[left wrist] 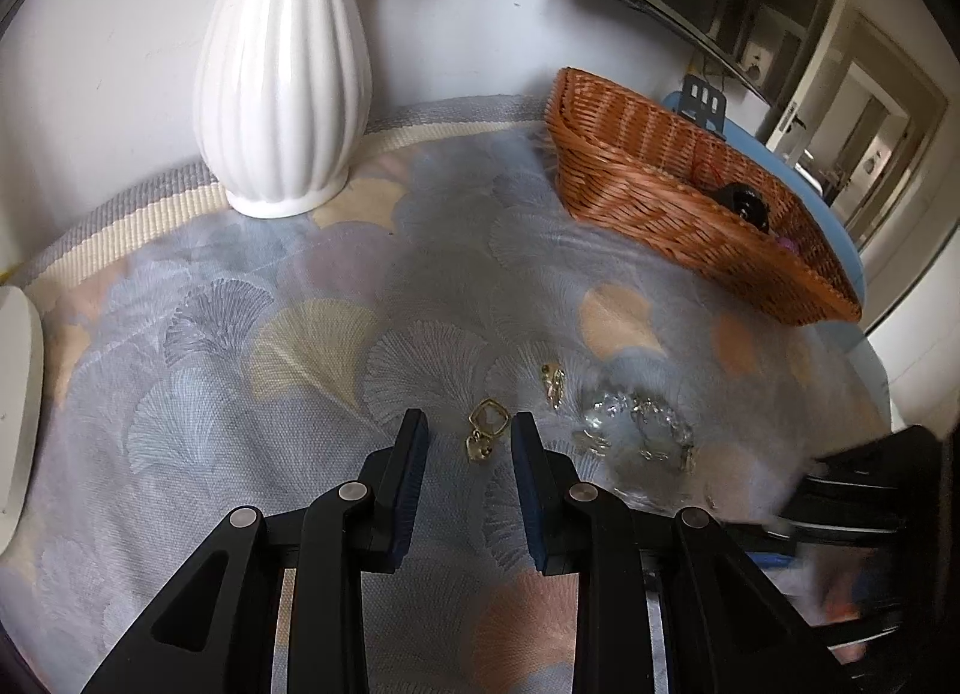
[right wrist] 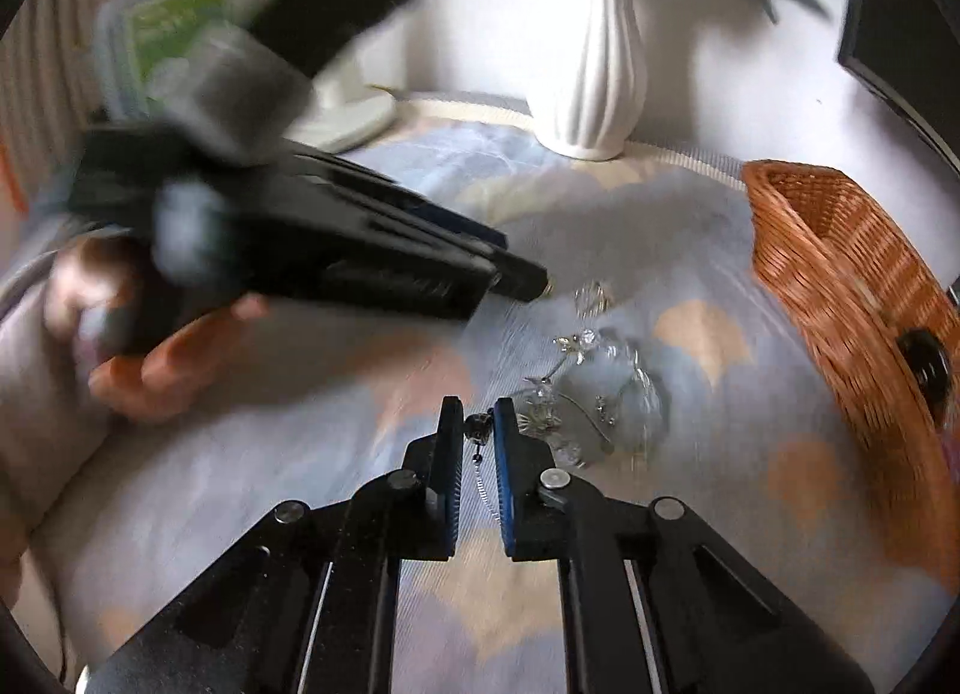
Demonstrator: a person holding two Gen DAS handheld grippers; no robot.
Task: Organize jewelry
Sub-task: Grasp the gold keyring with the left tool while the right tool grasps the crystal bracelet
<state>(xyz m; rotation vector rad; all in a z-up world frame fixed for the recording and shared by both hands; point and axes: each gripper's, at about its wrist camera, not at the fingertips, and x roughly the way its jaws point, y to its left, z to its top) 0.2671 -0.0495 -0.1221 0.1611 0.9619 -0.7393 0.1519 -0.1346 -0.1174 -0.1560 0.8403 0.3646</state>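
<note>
No writing can be read on anything. The left gripper (left wrist: 469,431) stands released, its jaws either side of a gold square-hoop earring (left wrist: 487,431) lying on the pastel leaf-patterned cloth (left wrist: 240,346), long axis running away from the camera. The right gripper (right wrist: 478,415) is clenched on a small silver bead-and-chain piece (right wrist: 477,430), chain hanging toward the camera. A woven orange wicker basket (left wrist: 660,178) sits well apart.

Glossy ribbed ceramic vase (left wrist: 282,64), woven wicker basket (left wrist: 672,196), matt printed cloth (left wrist: 240,346).
</note>
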